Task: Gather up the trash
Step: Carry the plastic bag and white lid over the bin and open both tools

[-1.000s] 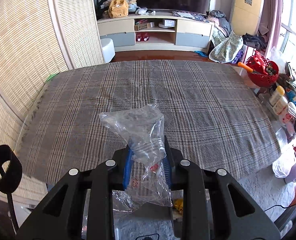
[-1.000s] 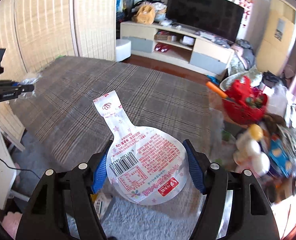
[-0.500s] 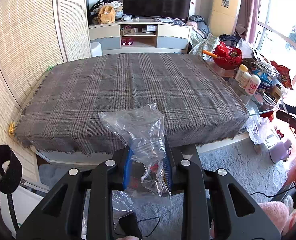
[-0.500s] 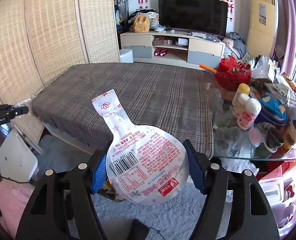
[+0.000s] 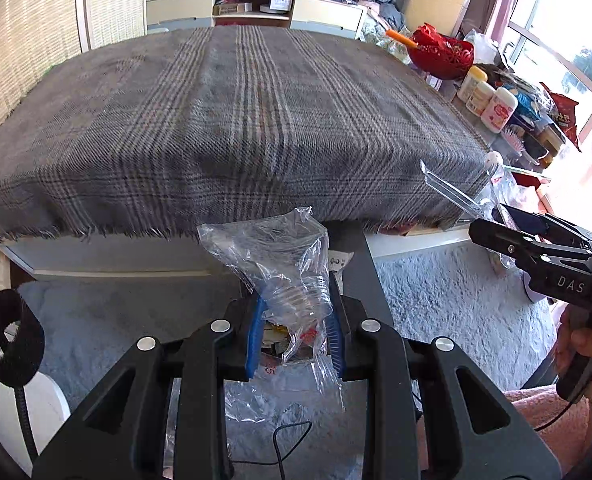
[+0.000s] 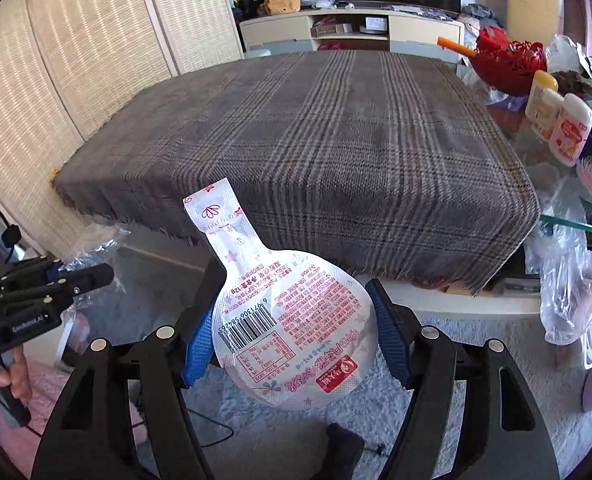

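My left gripper (image 5: 293, 330) is shut on a crumpled clear plastic bag (image 5: 279, 264) and holds it in the air in front of the plaid-covered table (image 5: 235, 120), over the grey carpet. My right gripper (image 6: 293, 332) is shut on a flat white wrapper with red print and a barcode (image 6: 287, 332), also held in the air before the table's front edge. The left gripper shows at the left of the right wrist view (image 6: 51, 284); the right gripper shows at the right of the left wrist view (image 5: 536, 248).
A black post (image 5: 352, 256) stands just behind the clear bag. A glass side table (image 6: 568, 184) at the right holds a red basket (image 6: 508, 60), bottles (image 6: 560, 120) and plastic bags. Woven screens (image 6: 75, 60) stand at the left. A TV cabinet (image 6: 352, 32) is at the back.
Both grippers have pulled back from over the table and dropped lower, each still holding its piece of trash. The table's front edge now fills the view ahead.
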The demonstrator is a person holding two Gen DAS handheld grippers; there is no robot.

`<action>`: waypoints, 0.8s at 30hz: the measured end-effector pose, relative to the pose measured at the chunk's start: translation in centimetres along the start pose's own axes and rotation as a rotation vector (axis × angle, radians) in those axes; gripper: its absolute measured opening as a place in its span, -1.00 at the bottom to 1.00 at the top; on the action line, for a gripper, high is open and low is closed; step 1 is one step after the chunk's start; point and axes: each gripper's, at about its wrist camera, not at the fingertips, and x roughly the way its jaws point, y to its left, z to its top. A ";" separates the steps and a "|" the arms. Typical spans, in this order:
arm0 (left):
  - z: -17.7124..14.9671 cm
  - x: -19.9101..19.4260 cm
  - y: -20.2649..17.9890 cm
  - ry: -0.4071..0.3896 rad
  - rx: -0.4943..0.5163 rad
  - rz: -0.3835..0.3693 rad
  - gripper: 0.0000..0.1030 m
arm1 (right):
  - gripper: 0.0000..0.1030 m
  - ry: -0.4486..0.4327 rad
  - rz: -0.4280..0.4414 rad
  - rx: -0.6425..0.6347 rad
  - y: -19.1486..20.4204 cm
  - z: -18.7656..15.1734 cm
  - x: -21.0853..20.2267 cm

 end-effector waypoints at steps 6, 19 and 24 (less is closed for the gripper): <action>-1.7 5.0 0.6 0.080 -0.011 -0.008 -0.51 | 0.36 0.087 0.021 0.037 0.3 -1.7 5.6; -3.8 12.2 -0.1 0.184 0.015 -0.001 -0.49 | 0.37 0.184 0.055 0.134 0.0 -3.0 13.3; -3.1 13.2 -0.2 0.192 0.015 0.007 -0.34 | 0.40 0.188 0.045 0.154 0.0 -2.4 14.5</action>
